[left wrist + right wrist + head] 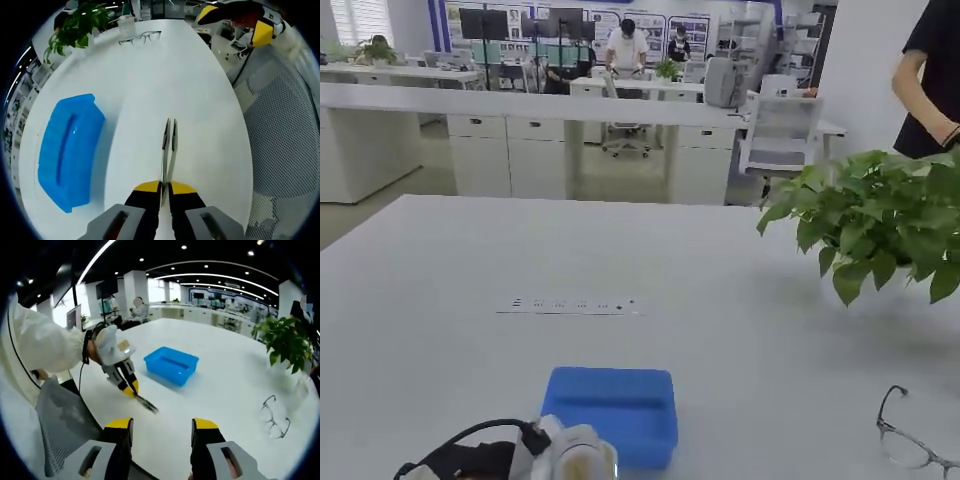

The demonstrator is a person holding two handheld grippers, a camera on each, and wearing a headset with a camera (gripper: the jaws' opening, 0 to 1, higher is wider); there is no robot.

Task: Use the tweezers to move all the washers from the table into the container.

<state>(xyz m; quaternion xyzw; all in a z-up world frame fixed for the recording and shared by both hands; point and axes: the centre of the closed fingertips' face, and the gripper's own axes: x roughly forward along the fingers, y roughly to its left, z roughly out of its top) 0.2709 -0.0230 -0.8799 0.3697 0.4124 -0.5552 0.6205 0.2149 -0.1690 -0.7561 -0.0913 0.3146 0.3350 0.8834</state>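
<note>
Left gripper (pixel 165 189): fingers pinch the tweezers (pixel 169 145), tips over the bench (pixel 200 90) near the blue container (pixel 67 150). Right gripper (pixel 162 426): fingers spread, empty. We judge the slim tweezers could twist in that pinch, so a washer slips out.

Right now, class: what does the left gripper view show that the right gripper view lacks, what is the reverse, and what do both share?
Left gripper view: the tweezers run lengthwise with their tips together, clamped in the left claw. The right claw appears from outside at the top right.
Right gripper view: the right claw is open and holds nothing. The left claw appears from outside, beside a white sleeve, under ceiling lights.
Both: the tweezers, blue container, glasses, plant and white table.
</note>
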